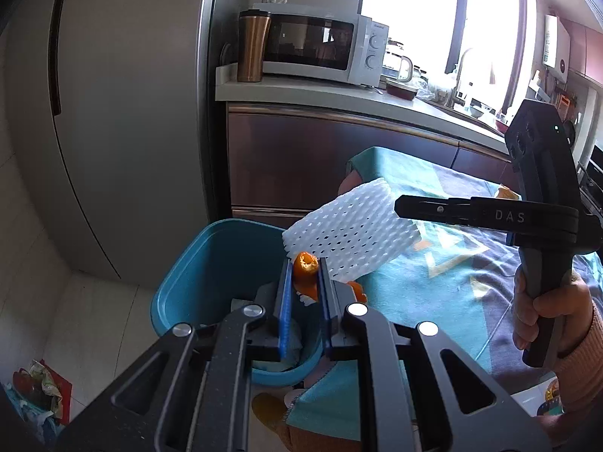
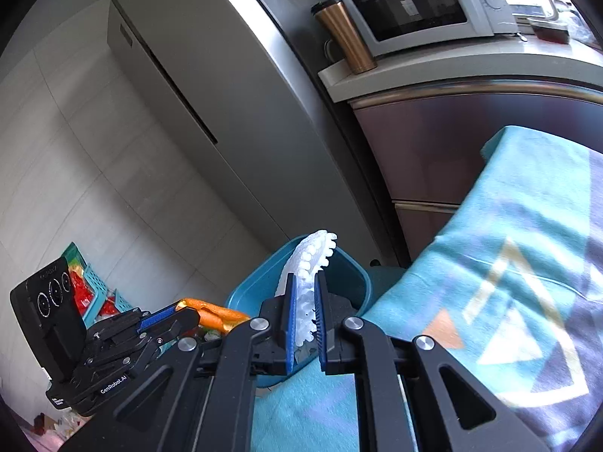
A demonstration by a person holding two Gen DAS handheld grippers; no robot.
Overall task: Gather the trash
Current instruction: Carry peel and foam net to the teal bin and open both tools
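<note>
Clamped between the left gripper's [image 1: 305,275] blue pads, orange peel [image 1: 306,263] over the teal bin [image 1: 211,260], with white foam netting [image 1: 350,233] at two o'clock, pinched in the right gripper [image 2: 305,293], above the bin's rim.

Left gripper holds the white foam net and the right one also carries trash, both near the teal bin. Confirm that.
Not quite: the left gripper holds an orange peel, as the left wrist view shows. The white foam net is in the right gripper. Both are near the teal bin.
</note>
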